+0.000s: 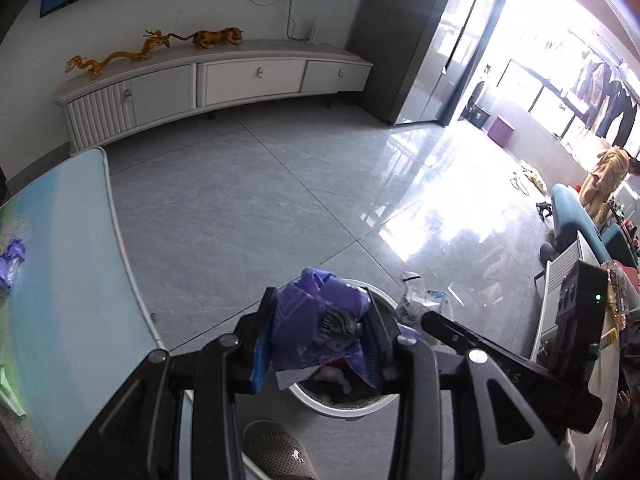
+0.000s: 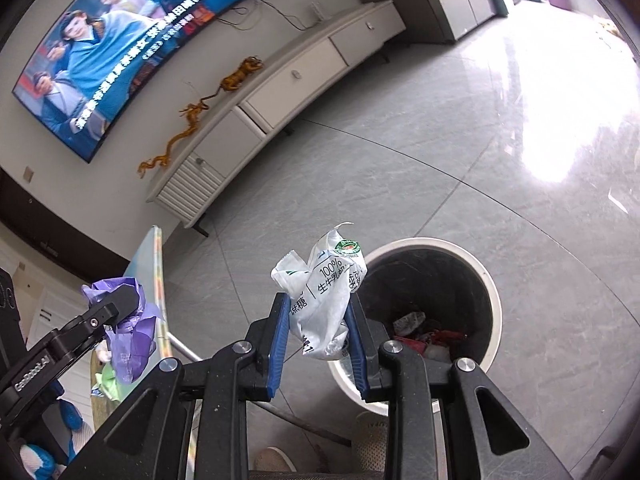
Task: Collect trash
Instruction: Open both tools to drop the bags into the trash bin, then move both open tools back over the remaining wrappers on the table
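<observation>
My left tongs (image 1: 320, 332) are pinching a crumpled purple wrapper (image 1: 316, 320), and in the left wrist view the round white bin (image 1: 344, 402) sits directly beneath and just beyond the fingertips, its dark mouth showing under the wrapper's hanging edge. My right tongs (image 2: 316, 320) are pinching a crushed white milk pouch (image 2: 326, 296) with printed text and a green seal at its top; it stands roughly upright between the blue pads (image 2: 276, 336), poking out past the fingertips. From the right wrist view the bin (image 2: 490, 292) lies ahead and to the right of the pouch, its rim just beside the right-hand pad, with red and grey scraps already at the bottom. I judge the left tongs the nearer pair: the purple wrapper hangs over the opening, so letting go there should drop it straight in. The pouch seems to sit short of the mouth, over the near-left rim, so I reckon the right tongs need to travel forward and rightward first. More purple litter (image 1: 12, 258) lies on the pale counter (image 1: 72, 260) at my left, well apart from the bin
</observation>
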`<state>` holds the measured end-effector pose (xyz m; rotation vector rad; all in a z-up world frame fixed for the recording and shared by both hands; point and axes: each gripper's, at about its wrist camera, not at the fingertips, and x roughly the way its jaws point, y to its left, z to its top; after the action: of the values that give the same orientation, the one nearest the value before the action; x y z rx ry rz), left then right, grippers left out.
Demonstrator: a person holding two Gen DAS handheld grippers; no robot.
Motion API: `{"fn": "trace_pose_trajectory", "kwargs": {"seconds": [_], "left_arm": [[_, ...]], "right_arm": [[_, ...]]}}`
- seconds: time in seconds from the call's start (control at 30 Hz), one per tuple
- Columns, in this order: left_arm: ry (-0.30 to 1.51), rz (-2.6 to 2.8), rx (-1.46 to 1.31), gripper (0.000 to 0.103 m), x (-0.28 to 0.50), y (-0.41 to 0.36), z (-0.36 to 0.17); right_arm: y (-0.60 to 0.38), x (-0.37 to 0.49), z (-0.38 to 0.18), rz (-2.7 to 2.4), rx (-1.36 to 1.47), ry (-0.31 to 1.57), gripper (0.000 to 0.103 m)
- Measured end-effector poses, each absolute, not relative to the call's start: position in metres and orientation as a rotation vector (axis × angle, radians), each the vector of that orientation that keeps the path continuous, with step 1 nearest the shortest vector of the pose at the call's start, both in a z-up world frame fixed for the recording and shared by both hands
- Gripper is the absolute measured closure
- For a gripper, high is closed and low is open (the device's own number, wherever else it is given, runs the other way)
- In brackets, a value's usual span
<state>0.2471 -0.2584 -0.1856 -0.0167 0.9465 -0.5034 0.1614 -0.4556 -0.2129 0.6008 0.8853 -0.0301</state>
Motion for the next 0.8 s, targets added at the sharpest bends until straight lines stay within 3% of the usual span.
{"fn": "trace_pose_trajectory", "kwargs": {"seconds": [0.1,0.17,0.33,0.8], "left_arm": [[0.975,-0.552,-0.012,0.065,0.254,-0.281,-0.198],[1.002,-0.590,-0.033,0.057,0.259,-0.293,-0.207],[1.039,-0.635,-0.048,0.049,0.270,-0.314,-0.221],[0.922,-0.511,-0.023,0.049,0.245,-0.252,-0.184]], "right_arm": [[-0.467,0.167,-0.226,-0.066,0.623,0.907,0.074],[-0.474,0.169,-0.232,-0.086,0.631,0.917,0.073],[-0.489,0.166,-0.242,-0.144,0.651,0.923,0.053],[-0.482,0.150,-0.211,-0.144,0.622,0.870,0.053]]}}
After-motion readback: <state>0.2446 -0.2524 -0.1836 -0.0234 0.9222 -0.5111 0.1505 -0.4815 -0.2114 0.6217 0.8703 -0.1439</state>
